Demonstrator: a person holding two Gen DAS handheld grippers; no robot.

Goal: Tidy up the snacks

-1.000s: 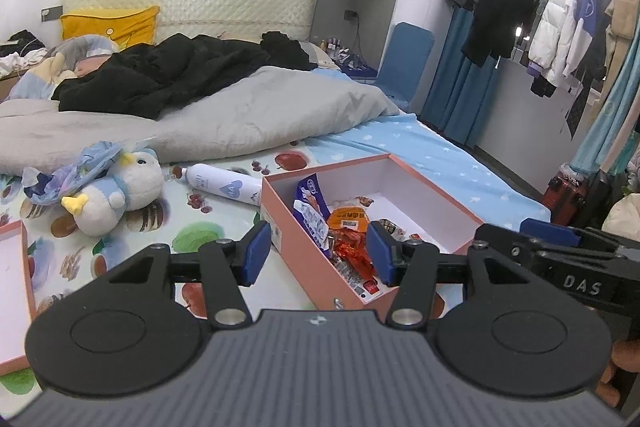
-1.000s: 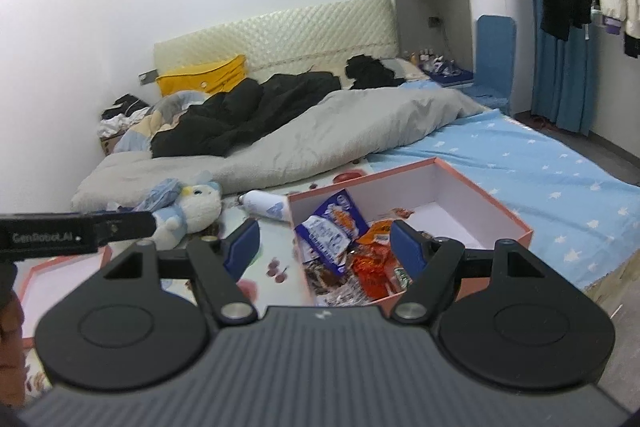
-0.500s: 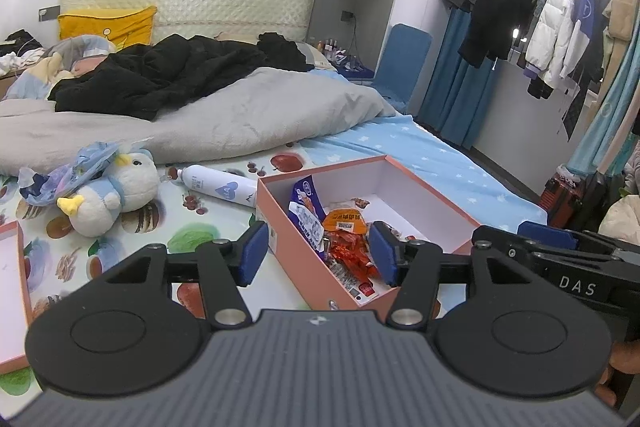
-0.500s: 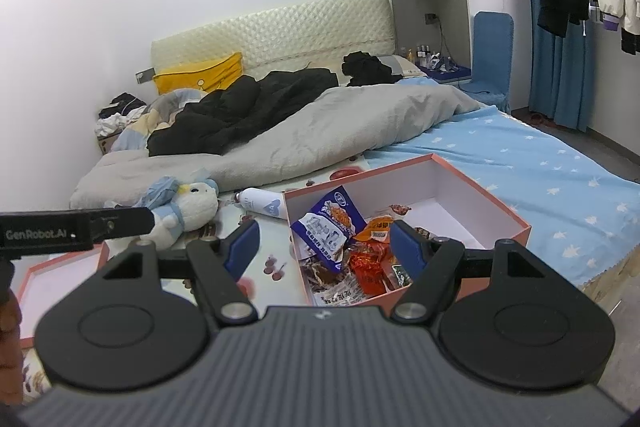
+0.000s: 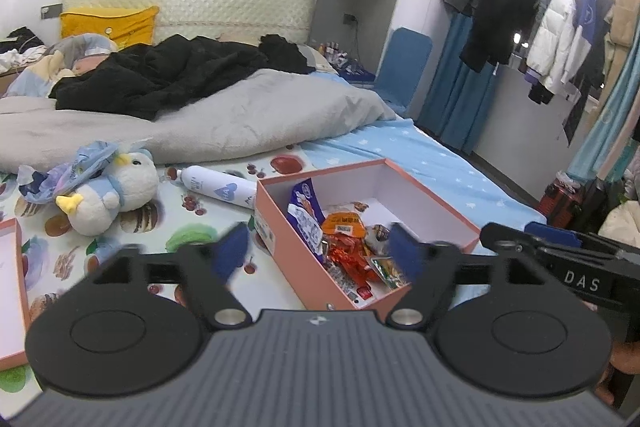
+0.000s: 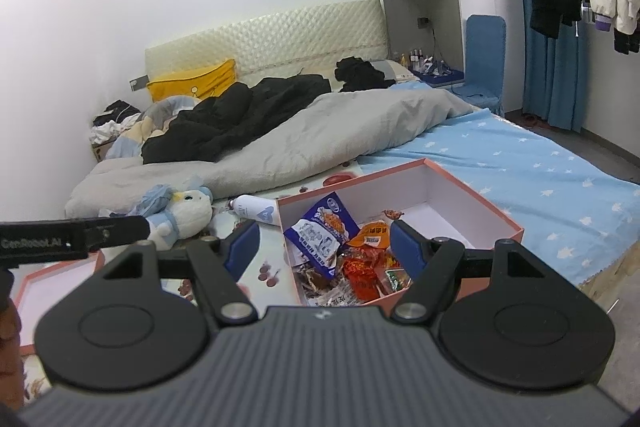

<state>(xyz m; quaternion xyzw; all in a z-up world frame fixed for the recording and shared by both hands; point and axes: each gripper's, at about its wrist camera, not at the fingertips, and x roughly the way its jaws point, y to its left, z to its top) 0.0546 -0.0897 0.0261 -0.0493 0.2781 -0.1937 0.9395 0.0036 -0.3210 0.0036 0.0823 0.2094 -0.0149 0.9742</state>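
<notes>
A pink cardboard box (image 5: pixel 400 183) lies open on the bed, ahead of both grippers. Inside it are a blue-and-white snack packet (image 5: pixel 306 215), an orange packet (image 5: pixel 344 225) and several red-wrapped sweets (image 5: pixel 348 259). My left gripper (image 5: pixel 318 253) hovers in front of the box. Its jaws are opening, the blue pads are blurred, and nothing is between them. In the right wrist view the same box (image 6: pixel 460 203) holds the blue packet (image 6: pixel 320 231) and the orange packet (image 6: pixel 374 231). My right gripper (image 6: pixel 324 247) is open above the near end of the box and is empty.
A plush penguin (image 5: pixel 108 187) and a white bottle (image 5: pixel 218 187) lie left of the box on the fruit-print sheet. The pink box lid (image 5: pixel 12 267) sits at the far left. A grey duvet (image 5: pixel 240 119) and black clothes cover the bed behind. The bed's edge drops off at the right.
The left gripper's jaws have spread much wider and now blur with motion. The right gripper and the box look the same.
</notes>
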